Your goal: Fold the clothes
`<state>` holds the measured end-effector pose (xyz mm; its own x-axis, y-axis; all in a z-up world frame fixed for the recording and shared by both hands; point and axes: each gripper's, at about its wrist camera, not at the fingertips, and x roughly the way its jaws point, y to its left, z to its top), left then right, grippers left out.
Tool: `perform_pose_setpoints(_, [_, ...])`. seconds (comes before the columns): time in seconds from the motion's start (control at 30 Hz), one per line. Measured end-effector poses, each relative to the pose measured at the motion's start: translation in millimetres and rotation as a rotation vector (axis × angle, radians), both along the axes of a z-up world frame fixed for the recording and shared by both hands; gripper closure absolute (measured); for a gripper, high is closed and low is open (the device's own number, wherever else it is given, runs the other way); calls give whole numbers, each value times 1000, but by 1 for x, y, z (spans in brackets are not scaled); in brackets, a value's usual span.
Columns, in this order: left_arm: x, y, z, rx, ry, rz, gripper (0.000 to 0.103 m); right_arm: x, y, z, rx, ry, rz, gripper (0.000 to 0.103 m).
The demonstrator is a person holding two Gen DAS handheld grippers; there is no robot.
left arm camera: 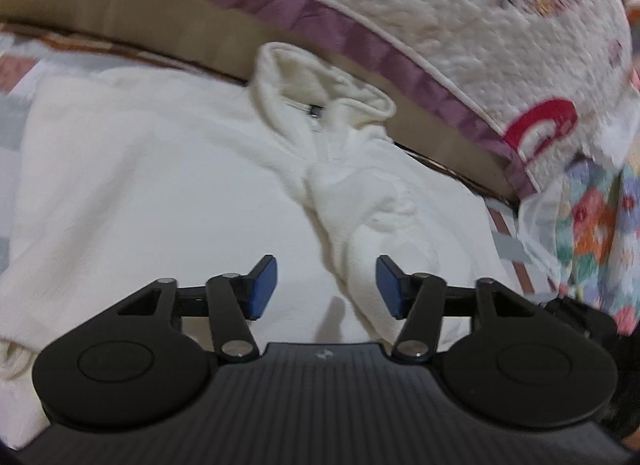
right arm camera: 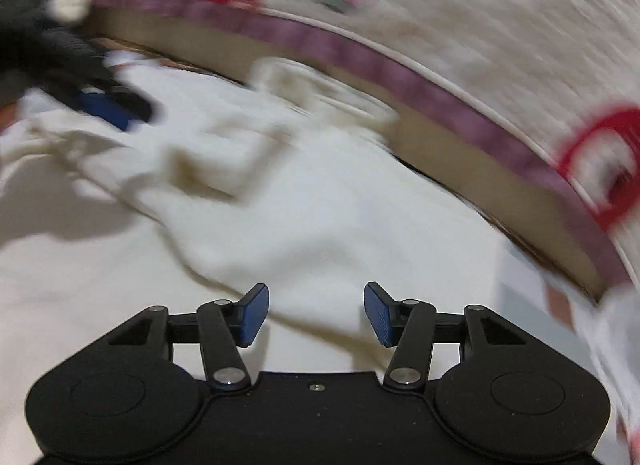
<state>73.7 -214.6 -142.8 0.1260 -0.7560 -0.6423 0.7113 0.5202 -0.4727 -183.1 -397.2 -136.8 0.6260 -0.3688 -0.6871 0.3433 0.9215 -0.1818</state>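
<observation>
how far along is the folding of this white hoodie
Early stage. Done: the white hoodie lies spread on the bed, hood toward the quilt, and one sleeve looks drawn across the chest. In hand: nothing; the left claw and right claw are both open, empty, above the fabric. Left: the body shows no lengthwise or crosswise fold yet. The right wrist view is blurred, so details there are unclear.

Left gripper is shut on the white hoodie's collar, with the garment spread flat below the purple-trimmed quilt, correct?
Not quite. The left gripper is open and grips nothing, as the left wrist view shows: its blue pads stand apart above the cloth. The white hoodie does lie spread below the purple-trimmed quilt.
</observation>
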Motion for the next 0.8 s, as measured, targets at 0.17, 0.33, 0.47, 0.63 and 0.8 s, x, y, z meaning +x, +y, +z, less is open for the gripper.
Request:
perform_pose_setpoints(0.17, [-35, -33, 7, 32, -186, -148, 35, -42, -41, -15, 3, 74, -188, 47])
perform_pose_setpoints(0.33, [-30, -76, -16, 105, -205, -125, 28, -60, -67, -33, 166, -3, -322, 49])
perform_pose_setpoints(0.47, [-26, -79, -23, 116, -255, -130, 55, -66, -79, -40, 244, -76, -380, 48])
perform_pose_setpoints(0.63, [-17, -56, 2, 97, -278, -52, 81, -66, -88, -39, 261, -131, -448, 82])
perform_pose_setpoints(0.8, [-4, -31, 3, 94, -131, 30, 81, -63, -91, -42, 270, -136, -459, 82])
